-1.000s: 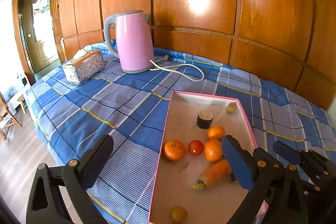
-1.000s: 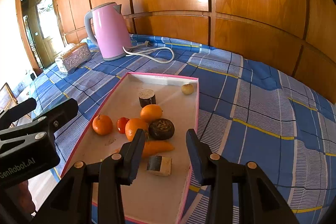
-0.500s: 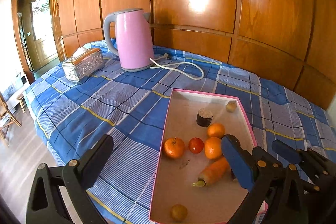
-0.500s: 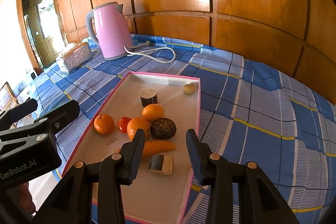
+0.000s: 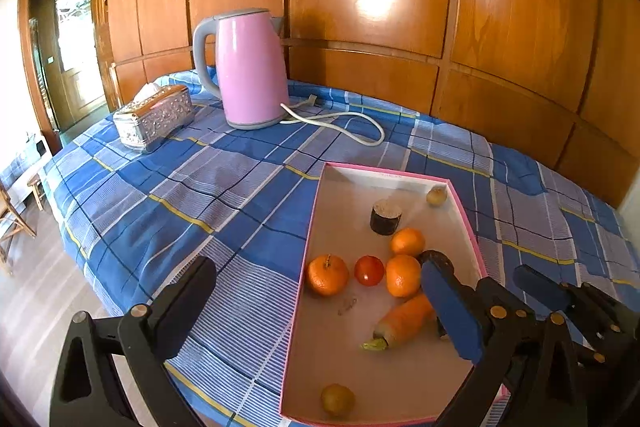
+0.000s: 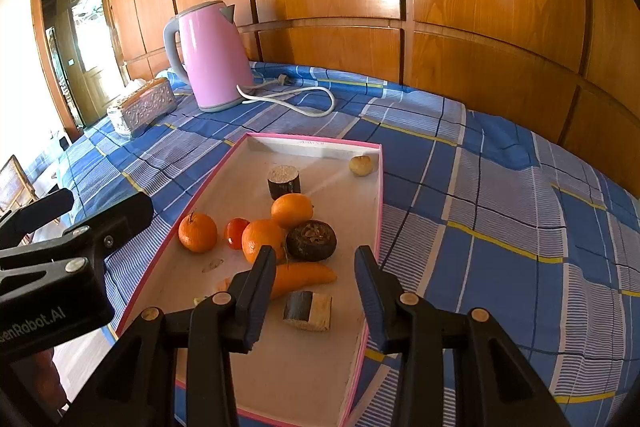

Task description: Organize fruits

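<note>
A pink-rimmed white tray (image 6: 312,142) lies on the blue checked cloth. In it are three oranges (image 6: 262,239), a red tomato (image 6: 237,231), a carrot (image 6: 304,277), a dark round fruit (image 6: 312,241), a dark stub (image 6: 284,181), a cut block (image 6: 308,311) and a small pale fruit (image 6: 361,165). Another pale fruit (image 5: 338,399) sits at the tray's near end. My right gripper (image 6: 316,267) hangs open above the carrot and block, touching nothing. My left gripper (image 5: 320,307) stands wide open over the tray's (image 5: 316,211) left rim, holding nothing.
A pink kettle (image 5: 252,67) with a loose white cord (image 5: 340,119) stands at the back of the table. Left of it is a silver tissue box (image 5: 154,115). Wooden wall panels run behind. The table's edge drops to the floor at the left.
</note>
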Motion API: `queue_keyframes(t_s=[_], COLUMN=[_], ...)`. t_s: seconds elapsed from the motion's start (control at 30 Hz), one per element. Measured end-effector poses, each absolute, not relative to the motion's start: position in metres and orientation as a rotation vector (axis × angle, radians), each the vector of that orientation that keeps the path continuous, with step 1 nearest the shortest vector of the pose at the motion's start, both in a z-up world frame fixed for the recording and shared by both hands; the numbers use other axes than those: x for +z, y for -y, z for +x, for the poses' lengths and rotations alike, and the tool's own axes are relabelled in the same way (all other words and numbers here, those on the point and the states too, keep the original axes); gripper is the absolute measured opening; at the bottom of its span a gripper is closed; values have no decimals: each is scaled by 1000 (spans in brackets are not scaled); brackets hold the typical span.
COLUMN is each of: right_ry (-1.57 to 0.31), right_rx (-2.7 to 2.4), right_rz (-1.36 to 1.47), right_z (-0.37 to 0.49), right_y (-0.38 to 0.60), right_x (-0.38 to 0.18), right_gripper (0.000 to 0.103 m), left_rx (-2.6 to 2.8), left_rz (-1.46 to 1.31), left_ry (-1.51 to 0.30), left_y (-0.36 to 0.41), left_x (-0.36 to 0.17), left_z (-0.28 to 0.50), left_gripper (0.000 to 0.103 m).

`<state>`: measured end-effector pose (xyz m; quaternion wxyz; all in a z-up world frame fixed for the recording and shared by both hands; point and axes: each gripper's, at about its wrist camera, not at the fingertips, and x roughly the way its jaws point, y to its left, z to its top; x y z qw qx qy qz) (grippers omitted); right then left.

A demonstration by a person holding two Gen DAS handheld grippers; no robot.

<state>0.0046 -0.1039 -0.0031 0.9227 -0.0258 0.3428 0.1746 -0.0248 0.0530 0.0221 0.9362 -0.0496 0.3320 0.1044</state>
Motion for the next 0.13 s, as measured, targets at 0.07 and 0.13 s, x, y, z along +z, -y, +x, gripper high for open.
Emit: queue_keyframes(t_s=[0.07,0.13], right_ry=[-703,-700], right_rx=[361,361], right_rz=[-51,-48], right_z=[5,5], right_y=[105,106], right_x=[-3,-2], right_gripper=[41,41], left_rx=[213,207], left_rz=[-107,-110], left_ry=[-672,-675], left_y=[-54,-54], left_x=[22,22], left_z=[-25,-25], left_gripper=[103,103])
